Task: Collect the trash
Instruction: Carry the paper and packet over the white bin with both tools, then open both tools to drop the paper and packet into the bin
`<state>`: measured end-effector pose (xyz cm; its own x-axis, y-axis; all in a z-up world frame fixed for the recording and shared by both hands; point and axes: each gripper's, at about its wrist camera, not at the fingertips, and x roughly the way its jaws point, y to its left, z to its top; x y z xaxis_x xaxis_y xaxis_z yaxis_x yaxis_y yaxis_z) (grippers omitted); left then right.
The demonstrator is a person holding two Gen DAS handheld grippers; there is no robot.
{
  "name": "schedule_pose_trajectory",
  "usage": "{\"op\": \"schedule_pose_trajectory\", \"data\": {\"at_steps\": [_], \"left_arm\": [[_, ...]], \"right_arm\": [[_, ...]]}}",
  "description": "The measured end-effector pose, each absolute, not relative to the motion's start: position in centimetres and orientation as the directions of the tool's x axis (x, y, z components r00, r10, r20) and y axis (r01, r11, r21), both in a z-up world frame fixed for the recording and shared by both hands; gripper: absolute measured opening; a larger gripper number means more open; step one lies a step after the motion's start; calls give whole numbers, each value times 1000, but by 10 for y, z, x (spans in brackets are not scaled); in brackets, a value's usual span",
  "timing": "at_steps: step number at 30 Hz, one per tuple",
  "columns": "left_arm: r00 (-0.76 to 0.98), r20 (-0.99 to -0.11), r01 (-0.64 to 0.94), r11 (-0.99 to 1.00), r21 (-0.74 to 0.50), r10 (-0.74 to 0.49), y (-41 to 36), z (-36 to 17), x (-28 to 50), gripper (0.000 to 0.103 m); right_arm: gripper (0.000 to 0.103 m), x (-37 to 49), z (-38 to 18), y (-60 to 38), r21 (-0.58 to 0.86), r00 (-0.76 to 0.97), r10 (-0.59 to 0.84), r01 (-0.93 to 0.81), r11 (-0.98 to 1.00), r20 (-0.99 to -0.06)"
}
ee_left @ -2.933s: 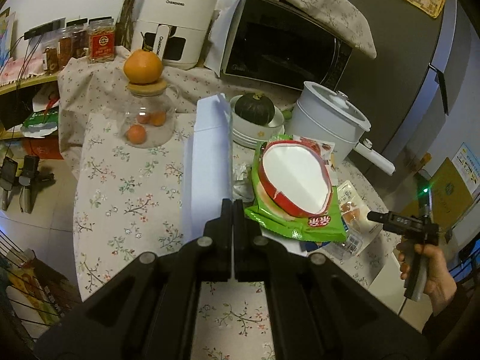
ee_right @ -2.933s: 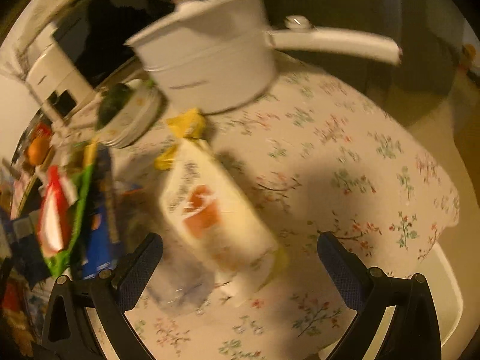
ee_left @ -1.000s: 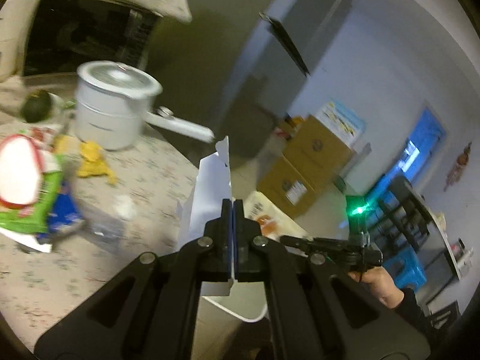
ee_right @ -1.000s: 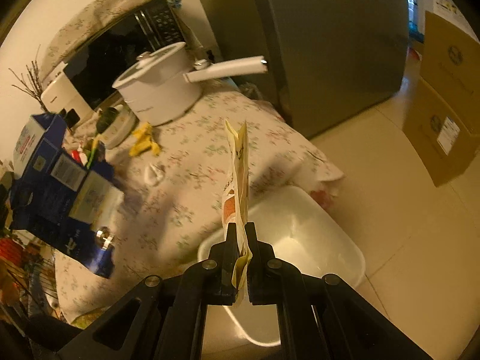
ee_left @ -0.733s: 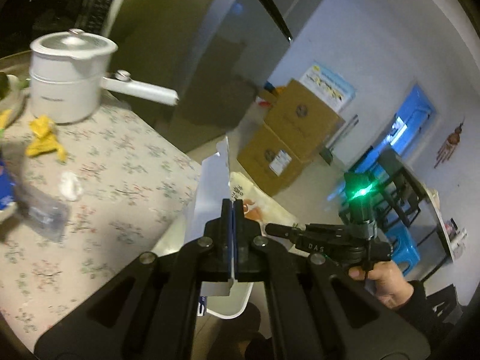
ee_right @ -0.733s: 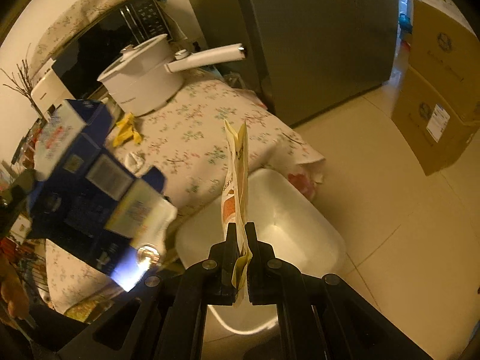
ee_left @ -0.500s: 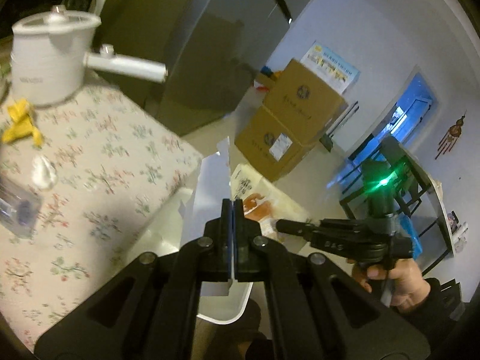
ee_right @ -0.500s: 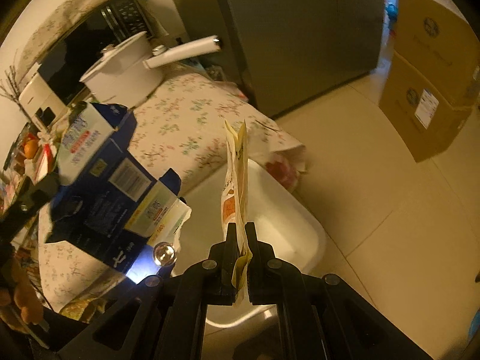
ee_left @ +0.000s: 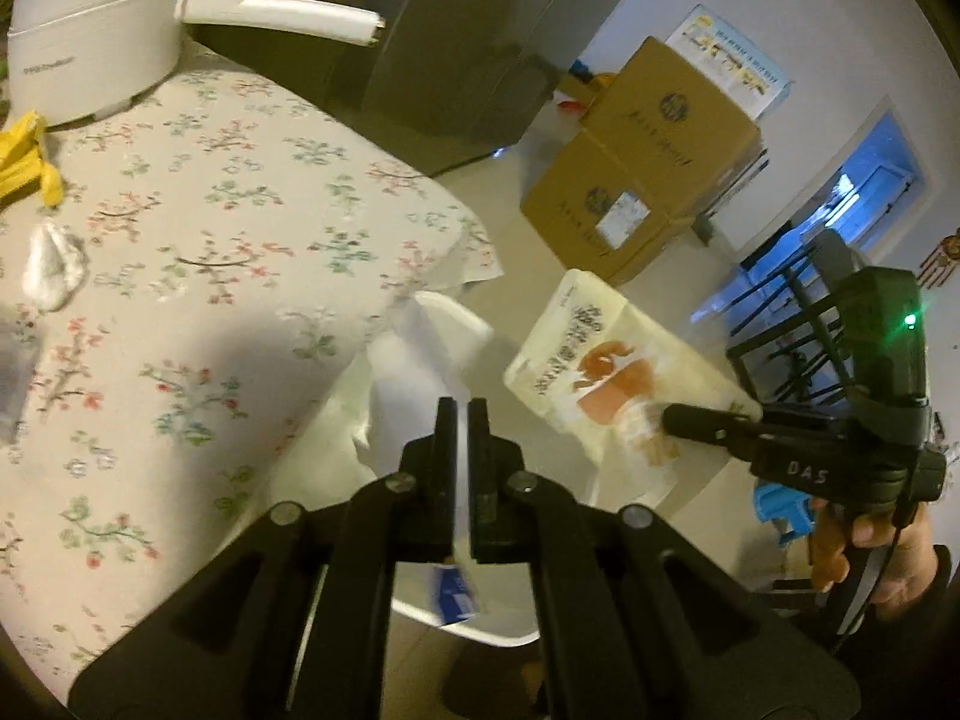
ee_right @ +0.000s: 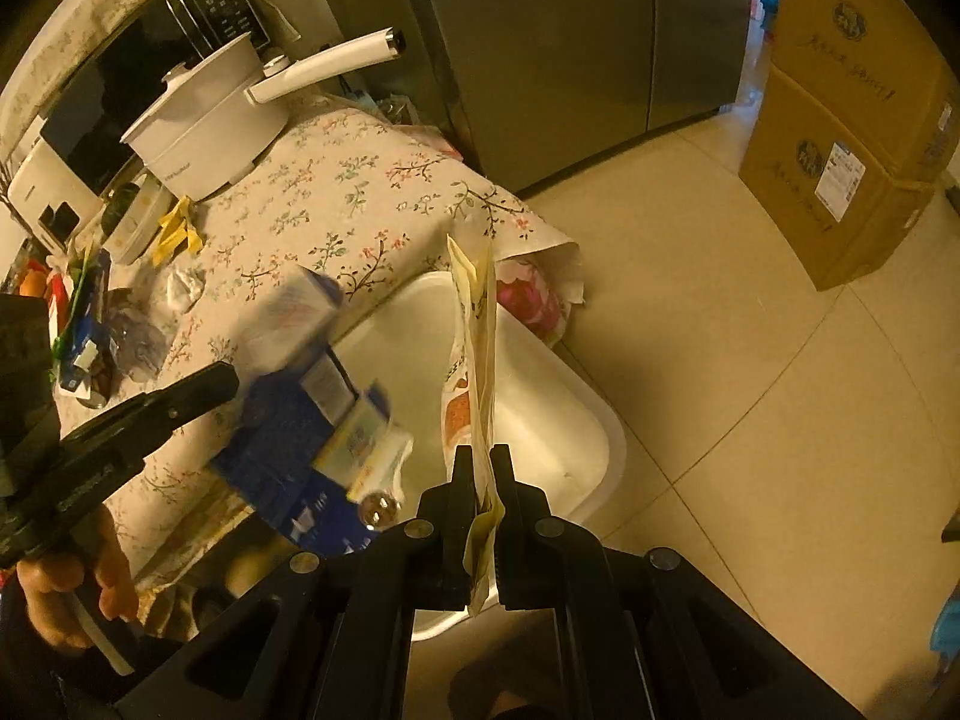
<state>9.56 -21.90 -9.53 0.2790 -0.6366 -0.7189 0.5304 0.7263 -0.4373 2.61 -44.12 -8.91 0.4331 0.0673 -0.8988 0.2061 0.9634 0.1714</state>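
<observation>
Over the white bin (ee_right: 576,420), jaws just opening free the blue carton (ee_right: 312,420).

Ahead and to the left of my left tool I see the table (ee_left: 252,192) under a floral cloth, carrying a white pot (ee_left: 96,42) at the far end, a yellow scrap (ee_left: 24,162) beside it and a crumpled white wad (ee_left: 54,264) nearer. Below my right tool, a white bin (ee_right: 576,420) sits on the tiled floor (ee_right: 750,408) against the table's corner; two cardboard boxes (ee_right: 852,120) stand stacked well beyond.
</observation>
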Motion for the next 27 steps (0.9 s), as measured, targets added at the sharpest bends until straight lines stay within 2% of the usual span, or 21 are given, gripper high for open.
{"op": "schedule_pose_trajectory", "data": {"at_steps": [2,4,6,8,10,15,16,23,24,26,27], "left_arm": [[310,-731,530,749,-398,-608,-212,-89,94,50],[343,-735,523,768,-369,-586,-204,-83,92,64],[357,-753,522,787,-331,-553,-198,-78,92,67],[378,-770,518,807,-285,-514,-189,-74,90,78],[397,-783,506,826,-249,-479,-180,-71,89,84],[419,-808,473,859,-195,-415,-156,-69,87,90],[423,-809,469,863,-189,-407,-152,-68,87,93],[457,-800,442,880,-175,-389,-114,-58,85,103],[463,-798,437,883,-174,-386,-108,-56,85,103],[473,-796,425,889,-169,-377,-97,-54,85,103],[478,-795,419,892,-167,-373,-93,-53,85,103]], "right_arm": [[6,27,-91,-439,167,426,67,202,965,-902],[6,30,-93,-436,163,418,66,199,966,-906],[6,32,-96,-433,158,409,67,194,968,-910],[6,35,-100,-428,153,396,69,186,971,-916],[6,38,-103,-423,151,386,72,179,972,-920],[6,45,-111,-414,146,358,78,168,975,-931],[6,46,-112,-412,142,351,76,167,976,-933],[7,53,-121,-404,102,305,46,171,980,-951],[9,54,-121,-404,94,301,38,173,981,-953],[20,55,-121,-403,75,296,18,183,980,-955],[34,55,-120,-404,74,296,16,188,979,-955]]}}
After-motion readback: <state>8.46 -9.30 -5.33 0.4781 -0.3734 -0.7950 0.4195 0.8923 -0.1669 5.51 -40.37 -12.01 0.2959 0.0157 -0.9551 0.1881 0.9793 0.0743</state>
